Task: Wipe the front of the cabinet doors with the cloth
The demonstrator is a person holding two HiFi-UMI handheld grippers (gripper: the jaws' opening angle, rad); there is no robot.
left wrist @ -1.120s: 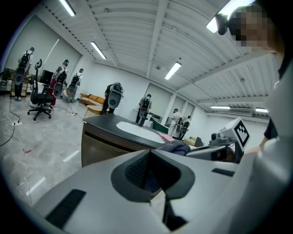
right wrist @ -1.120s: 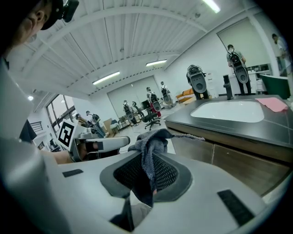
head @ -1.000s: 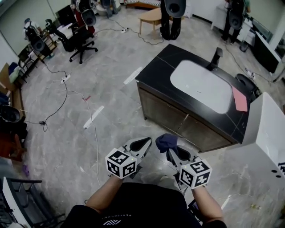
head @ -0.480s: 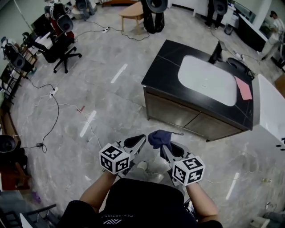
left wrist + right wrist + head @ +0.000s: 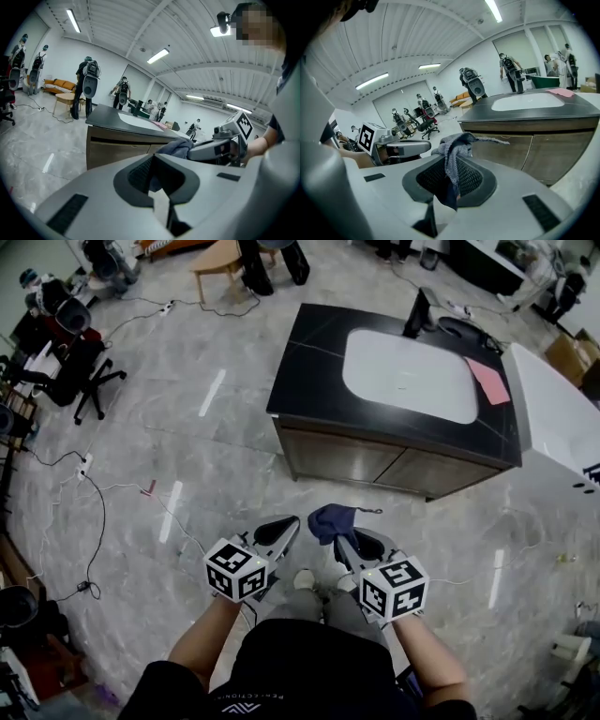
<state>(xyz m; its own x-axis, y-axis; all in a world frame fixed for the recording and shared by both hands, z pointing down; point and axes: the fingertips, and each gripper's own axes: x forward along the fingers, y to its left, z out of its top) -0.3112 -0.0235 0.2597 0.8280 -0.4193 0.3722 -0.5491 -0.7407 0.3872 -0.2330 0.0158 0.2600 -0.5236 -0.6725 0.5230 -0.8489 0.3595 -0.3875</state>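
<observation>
Cloth (image 5: 328,519), dark blue-grey and bunched, is sitting pinched between the jaws of the right gripper (image 5: 339,534), with a loose corner trailing off toward the right. In the right gripper view the jaws are pressing together on the fabric, which is rising in a crumpled tuft above the tips. The left gripper (image 5: 288,522) is hovering just beside it on the left, jaws closed tip to tip and carrying nothing. Both tongs are pointing toward the cabinet doors (image 5: 375,465), two brown panels side by side, which are standing well apart from the cloth on the far side of a stretch of grey marble floor (image 5: 187,446). Above the doors a black countertop (image 5: 300,362) is holding a white sink basin (image 5: 408,376), with a dark faucet (image 5: 419,313) at its far edge and a pink sheet (image 5: 487,381) lying to the right of the basin. An office chair (image 5: 80,371) is standing far off to the left.
</observation>
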